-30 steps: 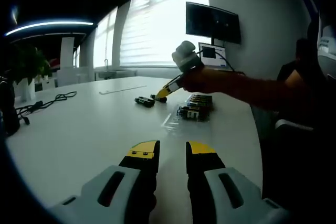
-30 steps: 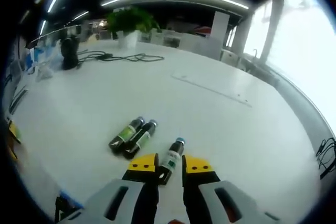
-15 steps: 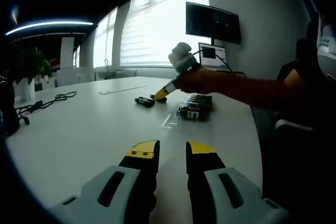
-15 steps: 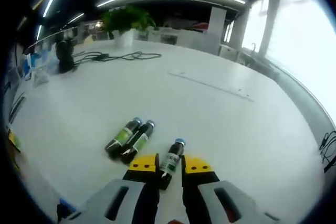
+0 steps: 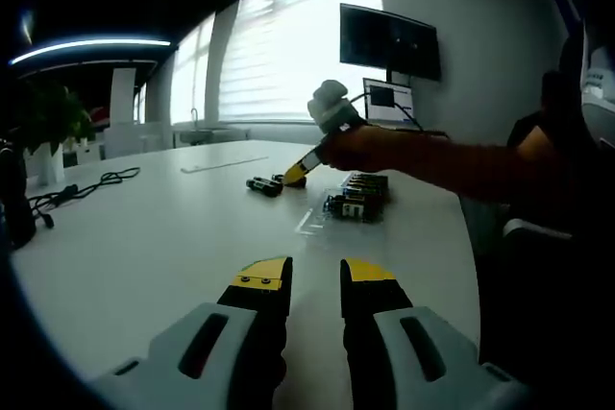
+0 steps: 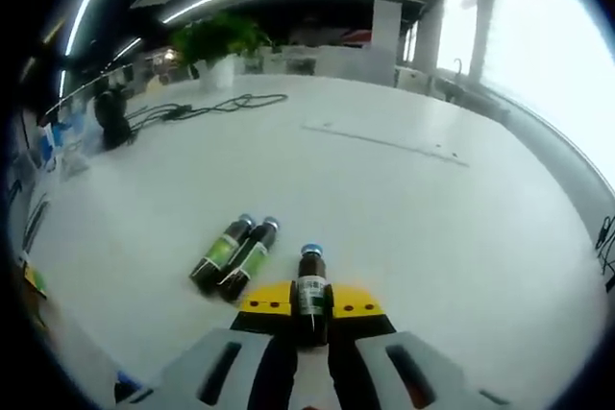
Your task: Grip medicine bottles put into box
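Left gripper view looks along a white table (image 5: 163, 237) whose curved right edge drops off close beside the left hand-held gripper (image 5: 314, 276); wide bare surface stretches to the left and ahead. That gripper hovers low over the near part of the table, jaws parted with a narrow gap and nothing between them. Far ahead, the right hand-held gripper (image 5: 293, 175) reaches in from the right on a person's outstretched forearm (image 5: 432, 160), angled down toward the table. Just left of its tip lie two dark bottles (image 5: 261, 184). Nearer, toward the right edge, sits the box (image 5: 356, 197) with dark bottles in it, and a clear lid (image 5: 312, 221) lies flat beside it. A cable (image 5: 86, 189) trails at the far left.

Right gripper view shows the right hand-held gripper (image 6: 310, 300) clamped on a medicine bottle (image 6: 309, 285), blue cap pointing away, body running between the yellow tips. Two more bottles (image 6: 233, 254) lie side by side, touching, just left of it. Open table (image 6: 413, 208) spreads far and right. A potted plant (image 6: 213, 45) and cables (image 6: 207, 106) sit at the far edge.
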`<state>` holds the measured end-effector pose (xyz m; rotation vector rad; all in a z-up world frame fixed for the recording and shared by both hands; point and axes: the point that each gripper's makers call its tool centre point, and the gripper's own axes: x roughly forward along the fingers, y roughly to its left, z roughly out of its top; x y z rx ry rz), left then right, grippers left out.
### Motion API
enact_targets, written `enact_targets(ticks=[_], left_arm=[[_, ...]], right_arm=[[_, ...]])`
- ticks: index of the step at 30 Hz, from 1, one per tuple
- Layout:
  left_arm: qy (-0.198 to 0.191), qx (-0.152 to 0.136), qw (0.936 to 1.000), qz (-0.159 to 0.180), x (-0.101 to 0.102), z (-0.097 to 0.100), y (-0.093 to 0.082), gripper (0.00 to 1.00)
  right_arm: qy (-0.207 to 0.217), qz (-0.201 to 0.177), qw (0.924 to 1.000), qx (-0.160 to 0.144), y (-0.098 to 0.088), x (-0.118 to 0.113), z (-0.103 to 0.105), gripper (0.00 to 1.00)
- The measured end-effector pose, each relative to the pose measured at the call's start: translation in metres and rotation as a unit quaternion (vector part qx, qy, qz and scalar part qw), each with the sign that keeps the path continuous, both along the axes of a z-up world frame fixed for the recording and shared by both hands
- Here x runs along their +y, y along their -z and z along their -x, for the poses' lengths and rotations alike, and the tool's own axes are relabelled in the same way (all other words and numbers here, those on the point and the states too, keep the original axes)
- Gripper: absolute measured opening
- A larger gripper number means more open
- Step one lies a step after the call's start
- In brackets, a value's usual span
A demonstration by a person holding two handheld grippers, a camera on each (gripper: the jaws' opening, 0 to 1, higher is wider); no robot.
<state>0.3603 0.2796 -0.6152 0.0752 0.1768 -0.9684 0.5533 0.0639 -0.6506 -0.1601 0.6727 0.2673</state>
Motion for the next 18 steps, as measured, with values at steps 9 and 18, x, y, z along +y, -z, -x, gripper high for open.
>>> enact_targets(ticks=[9,18], left_arm=[[0.000,0.000,1.0000,0.000,0.0001,-0.0001,-0.0001,0.14],[0.000,0.000,1.0000,0.001,0.0000,0.0001,-0.0002,0.14]], right_arm=[[-0.003,0.000,1.0000,-0.001,-0.0001,-0.0001,-0.0003,0.06],[-0.004,-0.002,1.0000,-0.002,-0.0018,0.0000,0.0008,0.06]])
